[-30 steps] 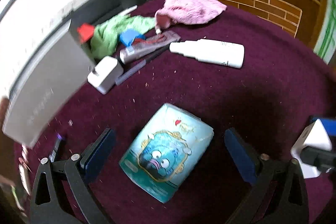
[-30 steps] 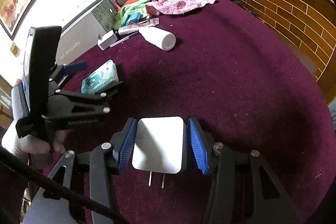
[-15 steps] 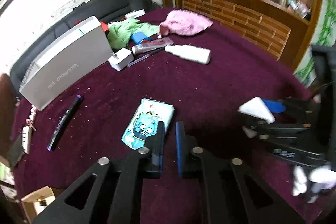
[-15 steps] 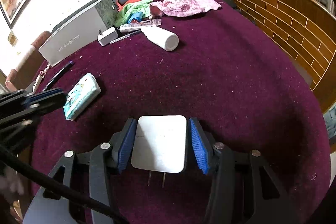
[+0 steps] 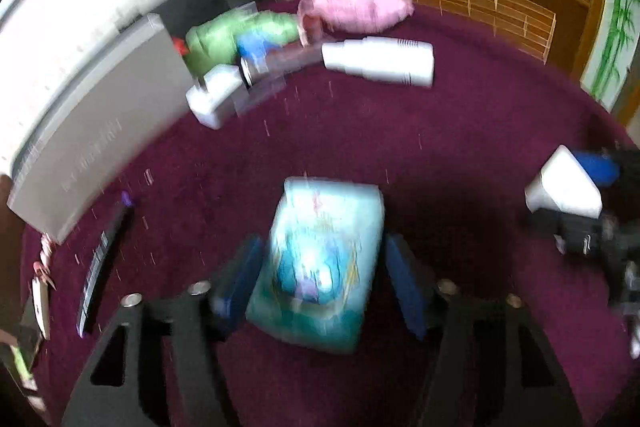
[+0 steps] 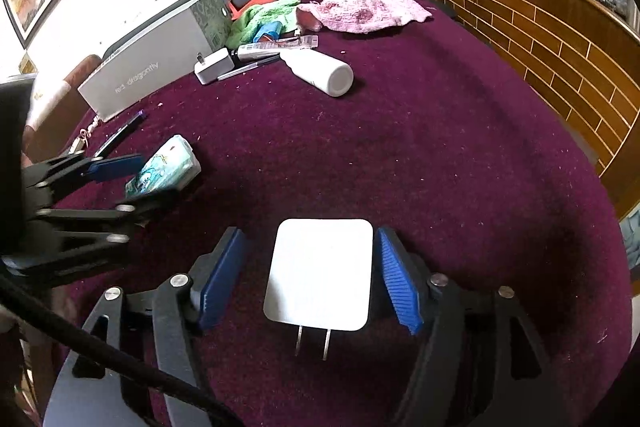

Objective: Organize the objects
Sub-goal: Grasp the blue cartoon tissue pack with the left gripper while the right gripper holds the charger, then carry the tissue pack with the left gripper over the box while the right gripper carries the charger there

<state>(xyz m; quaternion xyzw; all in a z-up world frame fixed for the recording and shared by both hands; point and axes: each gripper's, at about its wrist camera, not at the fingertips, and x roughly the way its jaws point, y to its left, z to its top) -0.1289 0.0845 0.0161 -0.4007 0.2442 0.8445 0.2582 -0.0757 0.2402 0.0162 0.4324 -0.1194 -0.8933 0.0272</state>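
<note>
A teal tissue pack with a cartoon face point(image 5: 320, 267) lies on the maroon table, between the blue pads of my left gripper point(image 5: 320, 283); the jaws stand open around it, with small gaps on both sides. The view is blurred. The same pack point(image 6: 166, 169) and left gripper point(image 6: 132, 183) show in the right wrist view. A white plug charger point(image 6: 320, 273) lies flat, prongs toward the camera, between the pads of my right gripper point(image 6: 310, 279). The jaws are open: the left pad stands clear and the right pad is close beside it. The charger also shows in the left view point(image 5: 564, 185).
At the back lie a white bottle point(image 6: 320, 73), a second white charger point(image 6: 212, 65), a pen point(image 6: 248, 67), a tube point(image 6: 276, 47), green cloth point(image 6: 260, 17), pink cloth point(image 6: 368, 9) and a long grey box point(image 6: 148, 67). A dark pen point(image 6: 120, 133) lies left. A brick-patterned ledge point(image 6: 560, 39) borders the right.
My left gripper was shut half a second ago; it has opened and moved forward around the tissue pack. My right gripper has opened, letting go of the white charger.
</note>
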